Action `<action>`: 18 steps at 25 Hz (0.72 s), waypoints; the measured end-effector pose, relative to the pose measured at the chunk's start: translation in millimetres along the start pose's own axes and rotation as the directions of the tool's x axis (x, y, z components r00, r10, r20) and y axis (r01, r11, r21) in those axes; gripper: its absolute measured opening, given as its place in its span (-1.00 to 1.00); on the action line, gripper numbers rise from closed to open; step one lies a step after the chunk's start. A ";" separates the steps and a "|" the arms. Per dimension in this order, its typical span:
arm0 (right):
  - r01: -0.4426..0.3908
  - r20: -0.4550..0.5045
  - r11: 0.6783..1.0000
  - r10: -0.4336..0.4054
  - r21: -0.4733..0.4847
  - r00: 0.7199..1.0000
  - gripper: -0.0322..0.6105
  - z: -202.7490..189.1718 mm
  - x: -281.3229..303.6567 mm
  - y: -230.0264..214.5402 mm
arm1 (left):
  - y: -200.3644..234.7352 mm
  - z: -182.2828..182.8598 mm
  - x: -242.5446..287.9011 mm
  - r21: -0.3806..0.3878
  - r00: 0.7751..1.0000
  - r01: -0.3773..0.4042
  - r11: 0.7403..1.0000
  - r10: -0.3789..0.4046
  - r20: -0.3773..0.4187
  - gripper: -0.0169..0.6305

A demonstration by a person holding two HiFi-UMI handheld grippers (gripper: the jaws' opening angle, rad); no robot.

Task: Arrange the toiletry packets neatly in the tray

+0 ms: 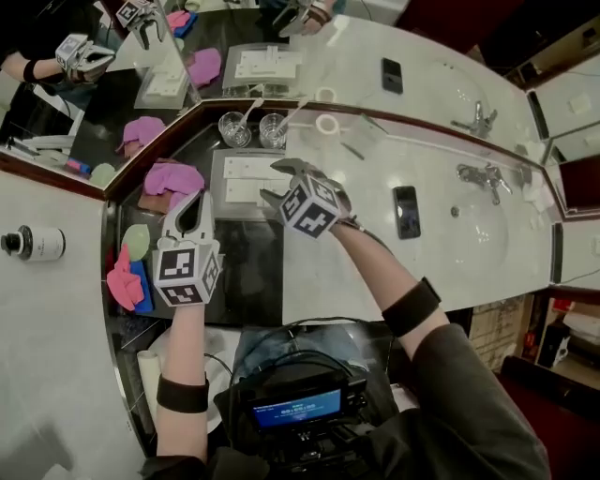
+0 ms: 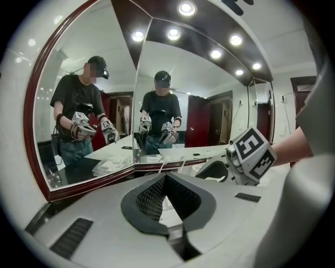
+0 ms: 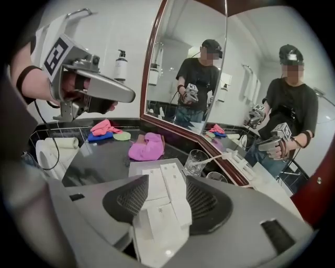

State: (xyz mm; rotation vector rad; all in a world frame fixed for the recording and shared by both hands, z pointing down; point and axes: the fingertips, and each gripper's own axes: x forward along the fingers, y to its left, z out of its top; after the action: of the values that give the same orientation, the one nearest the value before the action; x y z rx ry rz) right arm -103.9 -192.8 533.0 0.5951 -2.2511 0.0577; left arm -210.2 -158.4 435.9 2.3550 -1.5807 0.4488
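Packets (image 3: 157, 193), white and flat, lie in the grey tray (image 1: 217, 202) on the dark counter (image 1: 248, 272), directly between the spread jaws of the right claw (image 1: 280, 182), long sides pointing away toward the mirror (image 3: 183, 63). Left claw (image 1: 193, 214), closed and empty, hovers just beside the tray's left edge.

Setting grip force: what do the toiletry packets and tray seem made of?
Toiletry packets: matte white paper or thin card, flat with crisp edges. Tray: probably smooth grey plastic or frosted acrylic, faintly glossy rim; uncertain.

White marble counter (image 1: 370, 178); angled wood-framed mirrors (image 2: 65, 78) — ceiling spotlights (image 2: 187, 8) lit.
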 end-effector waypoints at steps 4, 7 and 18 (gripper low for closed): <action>-0.033 -0.065 0.999 0.032 -0.021 0.997 0.03 -8.1 39.4 -11.2 | 6.4 -9.2 14.5 0.007 1.000 0.005 1.000 -0.005 -0.010 -0.94; -0.067 -0.118 0.998 0.064 -0.022 0.991 0.08 -19.2 65.7 -14.6 | 9.9 -16.8 21.3 0.008 1.000 0.008 1.000 -0.008 -0.019 -0.94; -0.128 -0.247 0.988 0.104 -0.083 0.963 0.08 -39.7 117.6 -21.1 | 16.7 -42.1 30.3 -0.032 0.999 0.016 0.999 -0.018 -0.051 -0.94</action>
State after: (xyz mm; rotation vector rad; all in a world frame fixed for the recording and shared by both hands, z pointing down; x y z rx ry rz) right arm -135.2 -249.5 641.0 0.3800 -2.0361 0.0734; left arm -219.3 -173.9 487.4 2.3125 -1.5329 0.4735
